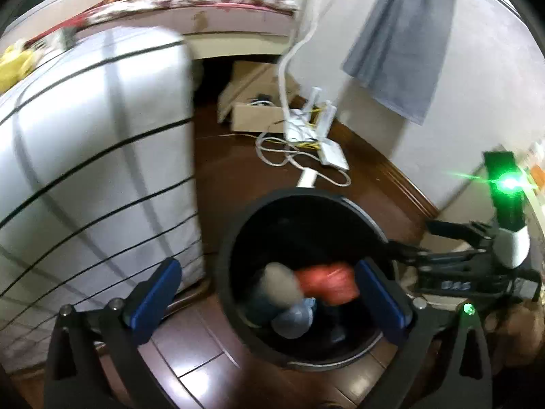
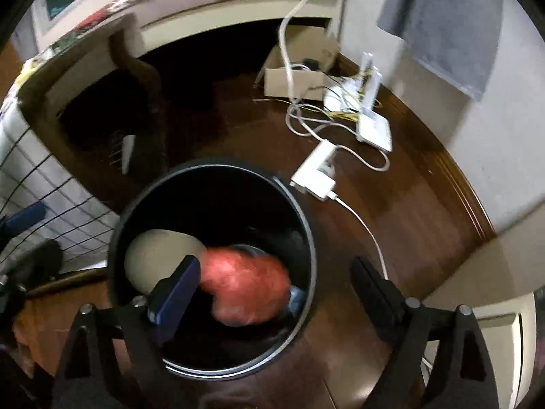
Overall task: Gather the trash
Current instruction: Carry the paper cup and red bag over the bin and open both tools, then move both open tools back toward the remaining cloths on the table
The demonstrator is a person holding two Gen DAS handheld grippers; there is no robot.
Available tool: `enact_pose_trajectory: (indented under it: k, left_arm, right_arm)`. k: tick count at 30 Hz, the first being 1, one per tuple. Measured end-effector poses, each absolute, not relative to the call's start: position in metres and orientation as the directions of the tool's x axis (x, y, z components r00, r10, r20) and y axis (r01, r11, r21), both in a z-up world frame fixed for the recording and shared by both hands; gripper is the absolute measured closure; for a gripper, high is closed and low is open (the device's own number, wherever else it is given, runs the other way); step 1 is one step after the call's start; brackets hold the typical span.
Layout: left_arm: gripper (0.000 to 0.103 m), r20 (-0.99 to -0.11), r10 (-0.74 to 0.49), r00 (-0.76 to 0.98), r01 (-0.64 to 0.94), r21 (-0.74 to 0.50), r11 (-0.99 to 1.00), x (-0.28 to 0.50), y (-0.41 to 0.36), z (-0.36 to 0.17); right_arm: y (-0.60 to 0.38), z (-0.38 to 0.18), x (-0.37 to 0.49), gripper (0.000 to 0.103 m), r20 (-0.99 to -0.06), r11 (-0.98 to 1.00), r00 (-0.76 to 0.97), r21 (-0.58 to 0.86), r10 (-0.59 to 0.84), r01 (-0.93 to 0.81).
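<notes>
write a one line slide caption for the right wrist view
Open right hand-held gripper above the black trash bin, where a red crumpled bag and a pale wad lie inside.

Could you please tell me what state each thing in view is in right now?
Left gripper: jaws wide open, nothing between the pads.
Right gripper: jaws wide open, nothing gripped.
Black bin: upright on the floor, uncovered.
Red crumpled bag: inside the bin, blurred.
Beige piece: inside the bin, beside the red bag.
White power strip: on the floor, a cable plugged in.
Cardboard box: open, cables inside.
</notes>
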State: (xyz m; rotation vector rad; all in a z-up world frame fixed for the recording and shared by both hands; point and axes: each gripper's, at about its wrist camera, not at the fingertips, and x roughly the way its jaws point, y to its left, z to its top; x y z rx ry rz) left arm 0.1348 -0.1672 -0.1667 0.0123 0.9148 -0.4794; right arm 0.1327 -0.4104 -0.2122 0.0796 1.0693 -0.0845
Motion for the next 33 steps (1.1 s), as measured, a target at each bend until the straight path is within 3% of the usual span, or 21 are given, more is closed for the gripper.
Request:
enact_pose_trajectory:
  k: [1,11,25,33]
  left_arm:
    - [0.001,-0.766,-0.38,0.518,0.392,-0.182,0.902,0.134,-0.163,-0.168]
    - [0.001,-0.769,-0.267,0.581,0.311,-0.094,0.946,0.119,-0.132,-0.168]
    - [0.001,-0.736,-0.228,0.637,0.28,-0.055,0.958,0.109,-0.113,-0.14]
    - [0.001,-0.698,-0.205,0.686,0.246,-0.043,0.968,0.102,-0.095,-0.117]
  right_arm:
    - [-0.412,-0.211,0.132,0.002,-0.877,0.993,0.479,0.027,-0.031,0.113]
    - [-0.39,-0.2,0.124,0.001,-0.862,0.995,0.503,-0.017,-0.065,0.1]
    - [-0.353,-0.168,0.111,0.001,-0.826,0.998,0.56,-0.053,-0.069,0.046]
    - [-0.326,-0.132,0.103,0.001,-0.758,0.998,0.65,-0.052,-0.054,0.022]
